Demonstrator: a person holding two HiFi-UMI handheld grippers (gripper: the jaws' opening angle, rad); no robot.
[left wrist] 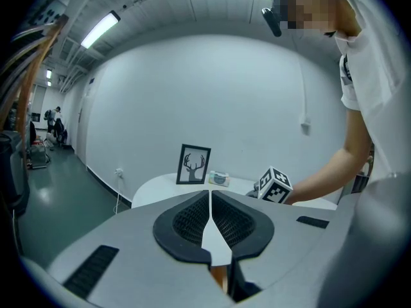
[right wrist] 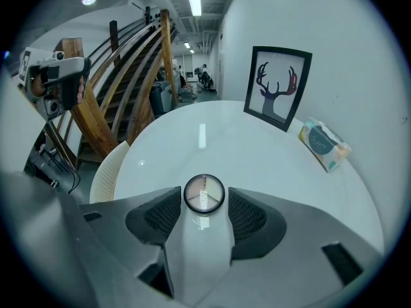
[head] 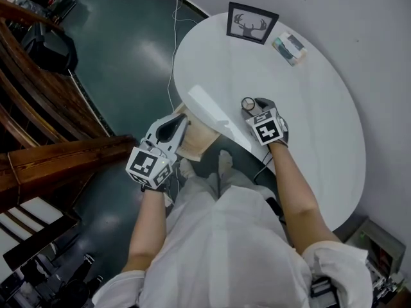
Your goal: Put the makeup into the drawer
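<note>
On the round white table, seen from the head view, the makeup, a small round compact, sits near the edge closest to the person. The right gripper is right at it, and the left gripper hangs off the table's rim beside a pale beige thing tucked under the edge. That may be the drawer, though I cannot tell for sure. A framed antler picture and a tissue packet stand well apart at the far side. From the left gripper view, the left gripper has its tips drawn together, with only a thin pale sliver behind them and nothing I can make out pinched there; a strip of orange wood shows low down. From the right gripper view, the right gripper has its jaws spread wide, and the compact lies flat between the tips, squarely centred, with the pads not pressing on it. Being round, it has no long axis to line up with, so a straight squeeze should do, and the right hand is plainly the nearer one. The lid shows three shade wedges under faint lettering too small to read. The packet carries a script word I cannot make out either.
</note>
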